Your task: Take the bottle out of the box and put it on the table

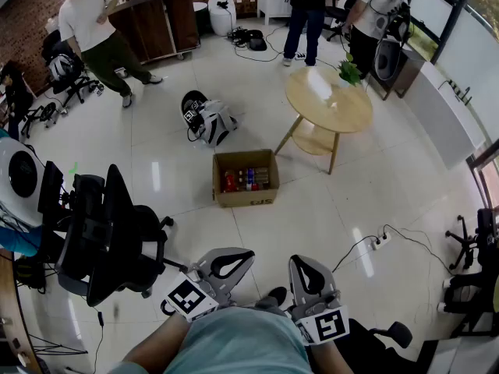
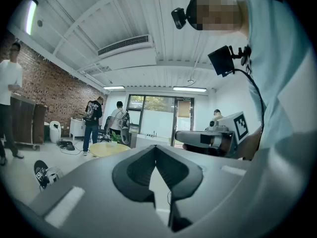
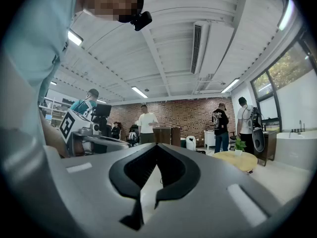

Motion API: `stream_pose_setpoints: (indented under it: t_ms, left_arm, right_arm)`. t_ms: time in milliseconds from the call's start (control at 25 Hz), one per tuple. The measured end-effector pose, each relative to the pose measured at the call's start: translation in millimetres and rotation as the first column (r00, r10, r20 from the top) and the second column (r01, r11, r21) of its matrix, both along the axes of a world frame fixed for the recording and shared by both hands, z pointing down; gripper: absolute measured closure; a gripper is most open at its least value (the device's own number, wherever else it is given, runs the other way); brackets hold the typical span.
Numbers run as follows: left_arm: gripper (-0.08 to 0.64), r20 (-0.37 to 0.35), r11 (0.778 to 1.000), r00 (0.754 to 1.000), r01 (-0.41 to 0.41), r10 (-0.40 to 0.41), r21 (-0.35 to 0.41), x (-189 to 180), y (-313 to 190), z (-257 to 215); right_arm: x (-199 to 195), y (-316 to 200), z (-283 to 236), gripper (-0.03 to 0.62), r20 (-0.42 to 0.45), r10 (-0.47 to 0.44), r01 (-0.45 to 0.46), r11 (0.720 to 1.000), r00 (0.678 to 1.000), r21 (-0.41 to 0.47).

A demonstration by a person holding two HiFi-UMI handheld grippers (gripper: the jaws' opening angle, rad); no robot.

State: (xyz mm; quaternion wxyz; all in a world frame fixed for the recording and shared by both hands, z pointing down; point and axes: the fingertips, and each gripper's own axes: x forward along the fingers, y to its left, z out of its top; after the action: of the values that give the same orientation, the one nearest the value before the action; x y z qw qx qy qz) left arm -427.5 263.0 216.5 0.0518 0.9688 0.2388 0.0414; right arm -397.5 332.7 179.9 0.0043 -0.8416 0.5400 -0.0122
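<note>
Observer: Progress so far?

Operator: None that I can see. The left claw (image 1: 232,260) and the right claw (image 1: 309,269) sit side by side, close in front of the person's torso (image 1: 234,343). Each has its jaws pressed together with nothing between them. I judge this to be the very start, with the approach not yet begun.

Observer: Where is the bottle?

Operator: Several bottles (image 1: 248,179) stand upright in the open cardboard box (image 1: 248,199). The box is on the floor (image 1: 312,216), straight ahead of both claws and well apart from them. The round table (image 1: 347,115) lies beyond the box, ahead and to the right of the right claw, with a small plant (image 1: 348,70) at its far edge.

Observer: Next move?

Operator: In my judgement, one claw has to travel forward and down over the box, spread its jaws and settle on a single bottle. The bottles stand packed close, so a neighbour could get knocked.

Observer: What does one view give that another lacks?

Operator: Only the head view shows the box and the bottles. Both gripper views look level, over the box. They show the jaw tips meeting, the table, the ceiling (image 2: 148,24) and people (image 3: 146,125) standing about the room. Each also catches the other claw's marker cube (image 2: 240,125) beside it.
</note>
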Motion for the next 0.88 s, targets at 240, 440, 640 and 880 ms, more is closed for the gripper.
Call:
stream_pose_setpoints:
  t_ms: [240,440,640,880]
  left_arm:
    - [0.548,-0.007,1.0,1.0,-0.004,0.004,-0.011,4,3,-5]
    - [0.548,-0.007,1.0,1.0,-0.002,0.002,-0.014,9,4,-4]
    - [0.548,0.0,1.0,1.0,-0.007,0.007,-0.015,14,11,-2]
    - [0.548,0.0,1.0,1.0,-0.017,0.017,-0.023,28,24,4]
  right_arm:
    - [4,1,1,0.591,0.007,0.002,-0.002,1.0,1.0,0.0]
    - [8,2,4,0.591,0.007,-0.002,0.002,1.0,1.0,-0.004]
    - [14,7,7,0.591,0.009,-0.002,0.002,1.0,1.0,-0.003]
    - [29,18,13,0.588,0.012,-0.018,0.018,1.0,1.0,0.003]
